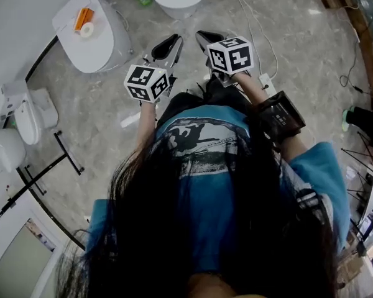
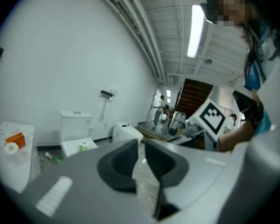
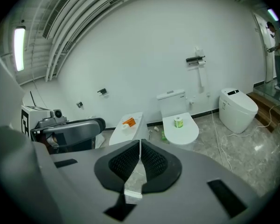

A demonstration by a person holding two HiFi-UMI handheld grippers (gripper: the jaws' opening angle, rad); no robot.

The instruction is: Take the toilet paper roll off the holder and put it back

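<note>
Both grippers are held side by side in the air over a marble floor, and nothing is in either. My left gripper (image 1: 176, 39) (image 2: 141, 143) has its jaws drawn together with only a thin slit between the tips. My right gripper (image 1: 202, 36) (image 3: 140, 141) is shut, pads touching. A white paper roll (image 1: 87, 30) (image 3: 124, 126) lies beside an orange box (image 3: 129, 122) on a closed toilet lid (image 1: 102, 42), ahead and to the left. A small black wall fitting (image 3: 101, 91) hangs above that toilet; I cannot tell whether it carries a roll.
A second toilet (image 3: 179, 132) has a green-wrapped roll (image 3: 178, 122) on its lid. A third toilet (image 3: 237, 107) stands to the right, and cables (image 1: 261, 48) run over the floor. Another toilet (image 1: 28, 113) and a black frame (image 1: 56, 160) stand left.
</note>
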